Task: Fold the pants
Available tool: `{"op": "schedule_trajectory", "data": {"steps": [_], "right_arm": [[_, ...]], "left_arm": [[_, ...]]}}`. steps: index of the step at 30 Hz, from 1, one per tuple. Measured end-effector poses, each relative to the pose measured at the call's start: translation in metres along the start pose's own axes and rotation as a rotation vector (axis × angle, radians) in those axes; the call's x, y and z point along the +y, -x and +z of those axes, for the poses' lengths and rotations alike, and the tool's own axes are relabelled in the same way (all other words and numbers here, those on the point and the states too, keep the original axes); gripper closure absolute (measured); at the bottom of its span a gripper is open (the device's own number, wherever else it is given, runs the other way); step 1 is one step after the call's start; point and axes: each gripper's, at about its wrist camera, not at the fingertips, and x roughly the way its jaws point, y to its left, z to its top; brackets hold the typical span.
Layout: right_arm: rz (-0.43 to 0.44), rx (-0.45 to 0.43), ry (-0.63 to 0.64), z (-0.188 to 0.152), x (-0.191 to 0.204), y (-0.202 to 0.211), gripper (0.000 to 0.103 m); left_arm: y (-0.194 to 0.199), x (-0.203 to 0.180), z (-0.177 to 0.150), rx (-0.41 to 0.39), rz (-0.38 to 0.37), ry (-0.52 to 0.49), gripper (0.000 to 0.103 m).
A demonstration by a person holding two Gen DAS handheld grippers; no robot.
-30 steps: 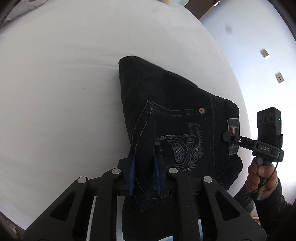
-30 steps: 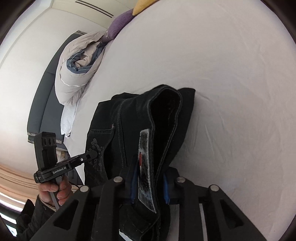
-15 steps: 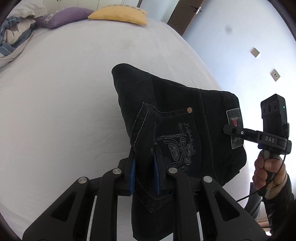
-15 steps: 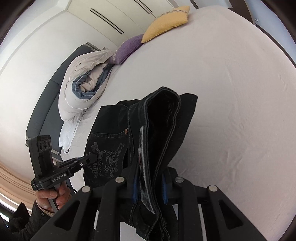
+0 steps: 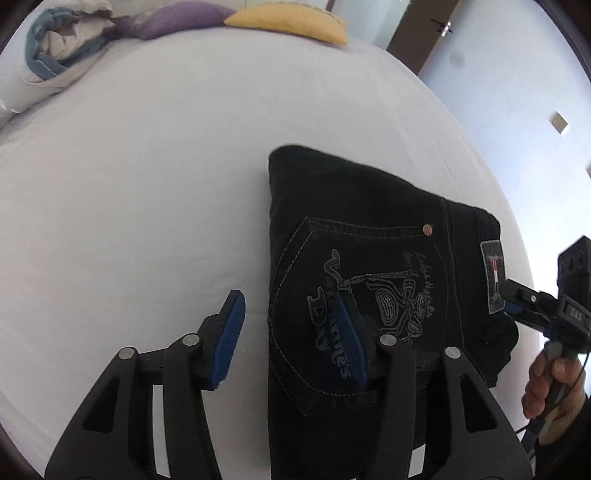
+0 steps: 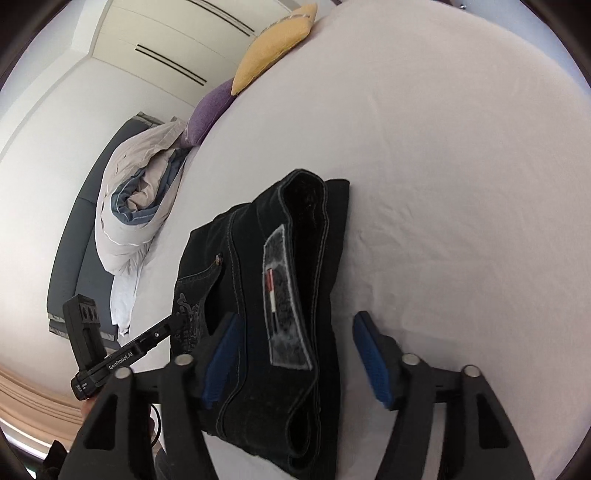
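The black jeans (image 5: 369, 229) lie folded into a compact bundle on the white bed, back pocket with embroidery facing up. My left gripper (image 5: 290, 328) is open, its blue pads straddling the bundle's left edge. In the right wrist view the jeans (image 6: 295, 258) show the waistband end with a grey label. My right gripper (image 6: 295, 354) is open, its pads on either side of the waistband. The right gripper also shows in the left wrist view (image 5: 513, 299) at the label. The left gripper shows in the right wrist view (image 6: 173, 323) at the bundle's left side.
The white bed sheet (image 5: 147, 203) spreads around the bundle. A yellow pillow (image 5: 291, 22), a purple pillow (image 5: 173, 20) and a rolled grey-blue duvet (image 6: 136, 218) lie at the head of the bed. A light blue wall (image 5: 517, 92) stands to the right.
Both grippers have opened and let go of the jeans. The bundle has dropped from its lifted, hanging position to lie flat on the bed.
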Motion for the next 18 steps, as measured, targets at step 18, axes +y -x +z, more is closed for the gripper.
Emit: {"op": "schedule_trajectory", "data": {"steps": [18], "right_arm": [[-0.374, -0.604, 0.346, -0.139, 0.147, 0.221, 0.0]], "left_arm": [[0.28, -0.116, -0.132, -0.542, 0.198, -0.123, 0.0]]}}
